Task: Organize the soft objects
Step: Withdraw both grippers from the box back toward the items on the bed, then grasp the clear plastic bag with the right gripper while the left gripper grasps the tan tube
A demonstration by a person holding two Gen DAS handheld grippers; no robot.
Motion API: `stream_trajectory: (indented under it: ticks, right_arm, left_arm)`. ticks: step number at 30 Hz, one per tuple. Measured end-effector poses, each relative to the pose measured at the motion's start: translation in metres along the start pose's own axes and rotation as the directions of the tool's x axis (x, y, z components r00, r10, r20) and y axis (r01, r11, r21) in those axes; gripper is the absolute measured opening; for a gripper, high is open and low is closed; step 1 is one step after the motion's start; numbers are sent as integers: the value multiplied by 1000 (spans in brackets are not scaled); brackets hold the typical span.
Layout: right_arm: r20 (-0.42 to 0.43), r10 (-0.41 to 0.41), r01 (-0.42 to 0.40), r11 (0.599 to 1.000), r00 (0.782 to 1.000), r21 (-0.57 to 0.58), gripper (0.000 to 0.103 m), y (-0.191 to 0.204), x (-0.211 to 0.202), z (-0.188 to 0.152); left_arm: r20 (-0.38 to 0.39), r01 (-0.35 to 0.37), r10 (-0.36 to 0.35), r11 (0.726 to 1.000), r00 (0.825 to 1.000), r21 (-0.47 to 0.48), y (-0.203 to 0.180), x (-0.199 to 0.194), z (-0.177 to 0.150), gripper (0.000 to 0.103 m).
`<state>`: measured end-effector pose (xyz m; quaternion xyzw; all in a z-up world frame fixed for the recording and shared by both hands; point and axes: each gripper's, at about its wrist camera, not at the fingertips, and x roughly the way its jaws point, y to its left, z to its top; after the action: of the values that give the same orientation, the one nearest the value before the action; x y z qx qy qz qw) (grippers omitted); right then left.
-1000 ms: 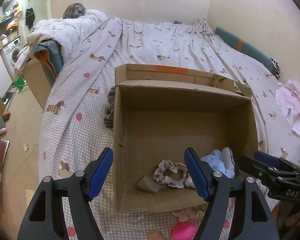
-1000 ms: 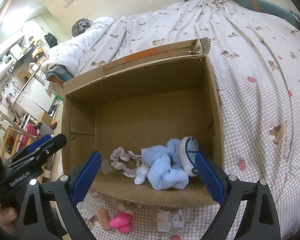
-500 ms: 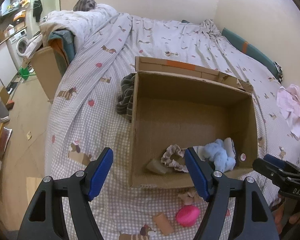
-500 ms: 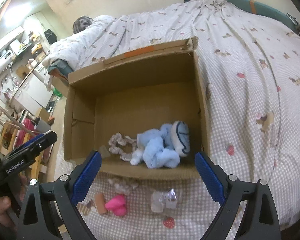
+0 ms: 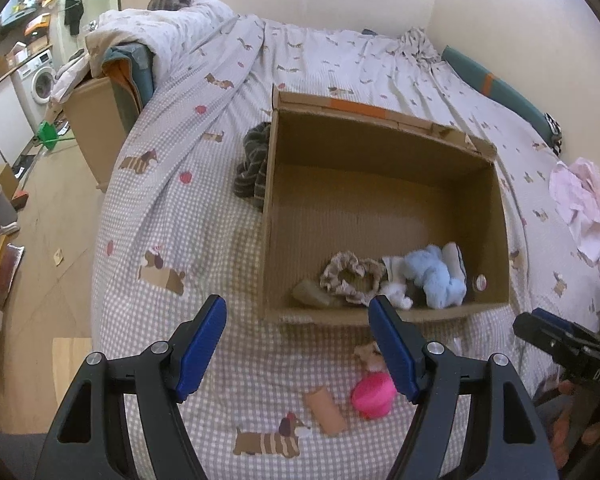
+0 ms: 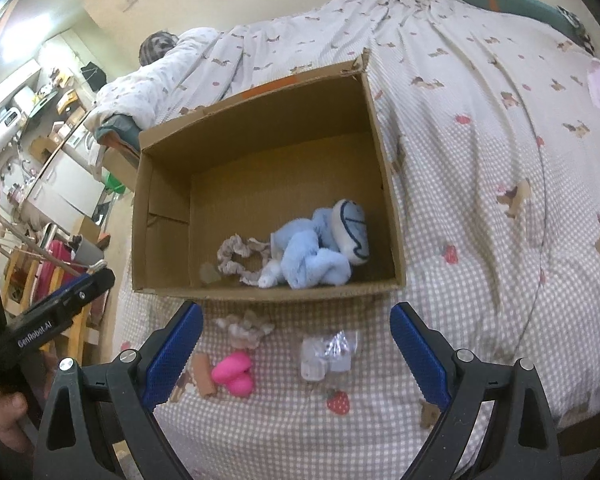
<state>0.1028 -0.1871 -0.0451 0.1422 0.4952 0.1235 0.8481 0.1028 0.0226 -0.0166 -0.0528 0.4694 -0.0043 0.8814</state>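
Pink soft toy [image 6: 235,372] on bedspread [image 6: 480,208], lobes toward box [image 6: 260,288]

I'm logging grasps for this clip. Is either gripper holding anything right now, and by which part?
Nothing is held. The left gripper and right gripper are both open and empty, above the bed in front of the cardboard box.

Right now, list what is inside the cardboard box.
In the cardboard box: a light blue plush, a beige scrunchie, a small white piece and a grey-tan lump. Anything under the plush is hidden.
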Motion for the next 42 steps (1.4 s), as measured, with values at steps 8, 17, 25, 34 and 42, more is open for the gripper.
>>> stream_trajectory:
  ticks: [8, 17, 25, 34, 42]
  right_arm:
    - [-40, 15, -13, 998, 999, 59, 101, -7, 0, -16]
    - [-94, 13, -2, 994, 995, 108, 100, -13, 8, -27]
    - [-129, 17, 0, 992, 991, 123, 100, -12, 22, -28]
    - [-193, -6, 45, 979, 981, 198, 100, -28, 42, -31]
    - [-218, -12, 64, 971, 976, 230, 100, -38, 52, -28]
  left_arm:
    - [-41, -7, 7, 1000, 999, 14, -4, 1, -19, 71]
    - [-115, -9, 12, 1000, 993, 19, -7, 16, -33, 71]
    - [-162, -11, 10, 1000, 987, -7, -1, 30, -38, 71]
    - [-182, 11, -27, 996, 983, -90, 12, 37, -39, 71]
    - [-361, 107, -148, 985, 920, -133, -3, 83, -61, 59]
